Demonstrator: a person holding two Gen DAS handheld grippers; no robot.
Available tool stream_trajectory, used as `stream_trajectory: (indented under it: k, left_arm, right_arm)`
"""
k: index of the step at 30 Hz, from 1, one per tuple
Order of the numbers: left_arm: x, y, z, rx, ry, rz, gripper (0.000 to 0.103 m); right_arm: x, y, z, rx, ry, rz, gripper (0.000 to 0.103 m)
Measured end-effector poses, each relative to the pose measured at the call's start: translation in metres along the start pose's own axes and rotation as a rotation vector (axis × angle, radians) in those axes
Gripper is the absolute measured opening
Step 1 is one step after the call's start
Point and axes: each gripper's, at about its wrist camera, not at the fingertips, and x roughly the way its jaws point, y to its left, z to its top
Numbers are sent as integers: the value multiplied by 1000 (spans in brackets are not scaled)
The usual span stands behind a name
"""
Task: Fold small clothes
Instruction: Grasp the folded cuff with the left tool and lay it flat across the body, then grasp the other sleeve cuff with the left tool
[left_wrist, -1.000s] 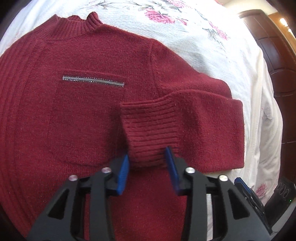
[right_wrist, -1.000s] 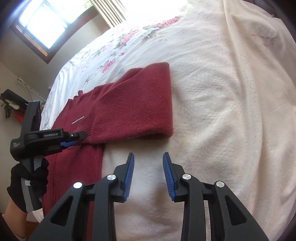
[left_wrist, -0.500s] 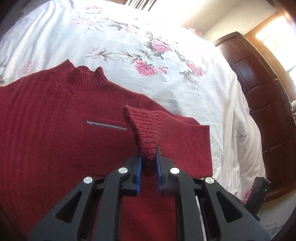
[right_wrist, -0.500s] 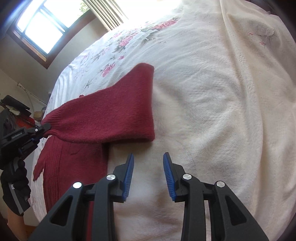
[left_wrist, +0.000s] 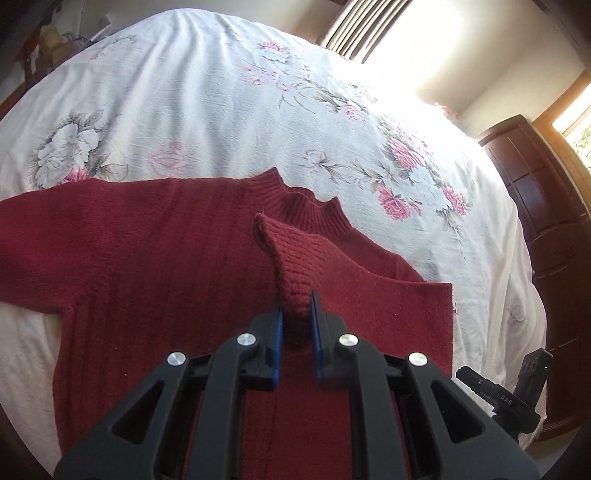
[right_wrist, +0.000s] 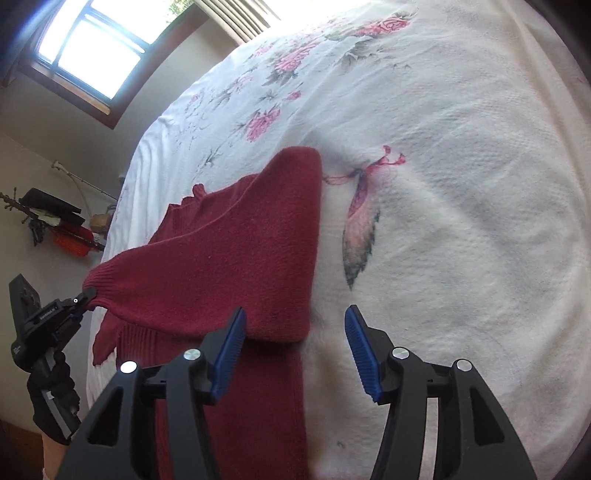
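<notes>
A dark red knitted sweater (left_wrist: 147, 251) lies flat on a white flowered bedspread (left_wrist: 207, 96), its ribbed collar (left_wrist: 306, 206) pointing away. My left gripper (left_wrist: 296, 314) is shut on the ribbed cuff (left_wrist: 291, 258) of one sleeve and holds it lifted over the sweater's chest. In the right wrist view that sleeve (right_wrist: 236, 258) stretches taut from its fold to the left gripper (right_wrist: 83, 297), held by a gloved hand (right_wrist: 51, 398). My right gripper (right_wrist: 295, 332) is open just above the bed, its left finger at the sleeve's folded edge, nothing between its fingers.
Dark wooden furniture (left_wrist: 546, 206) stands past the bed's right side. A window (right_wrist: 85, 48) and a wall shelf with clutter (right_wrist: 55, 221) lie beyond the far side. The bedspread (right_wrist: 461, 184) to the right of the sweater is bare, with a printed feather motif (right_wrist: 360, 229).
My left gripper shut on the sleeve cuff, lifted it and pulled it across the sweater's chest. My right gripper moved closer to the sleeve's fold and opened wider.
</notes>
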Motion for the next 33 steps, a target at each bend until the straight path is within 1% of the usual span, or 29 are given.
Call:
stream_trajectory:
  k: [2,3,5,6,7,8,9,10,12,15,16,19,21,23,24,25,27,28,30,33]
  left_arm:
    - [-3,15,4,-21,-6,12,11]
    - [-3,23,5,-32,-7,17,11]
    - [-3,37,7,-50,-13,31,10]
    - [-3,43,9,-55,-19,44,10]
    - [-1,49,10,-62,-21,57,10]
    - [2,56,11,-71,-16,69,10]
    - [7,63,11,-79,-2,78,10]
    - [13,68,11,-83,17,86,10]
    - [28,79,8,-84,57,113,11]
    - [47,96,-1,-95,115,153,14]
    - [49,103,-3,-104,121,160,17]
    - [37,118,-5,-133,98,190,14]
    - [21,122,-2,-135,56,177,14]
    - [7,114,2,-96,16,165,14]
    - [3,107,4,-70,9,152,14]
    - [1,99,6,-50,9,128,14]
    - [5,84,6,-33,30,75,18]
    - [11,77,6,-26,49,58,19]
    - [26,66,1,-1,82,58,19]
    - [52,60,-8,27,134,89,19]
  right_arm:
    - [16,9,6,-7,29,-9,55]
    - [22,12,6,-6,42,-1,54]
    - [32,17,5,-7,66,17,38]
    - [36,20,4,-12,67,1,35]
    - [38,23,4,-19,69,-8,29]
    - [40,24,3,-23,75,-3,25]
    - [43,26,2,-31,78,-5,22]
    - [45,28,1,-45,82,-35,17]
    - [51,30,-1,-70,94,-109,16]
    - [56,24,-1,-55,106,-133,17]
    - [56,24,0,-56,107,-141,17]
    - [53,28,0,-73,115,-163,17]
    - [43,35,1,-89,97,-183,18]
    - [28,51,3,-142,40,-217,20]
    - [22,62,3,-167,19,-206,20]
    - [18,71,3,-182,11,-177,21]
    - [18,87,4,-195,18,-125,24]
    - [22,93,4,-202,31,-113,25]
    - [34,103,3,-218,61,-123,25]
    - [55,103,-2,-217,106,-158,25]
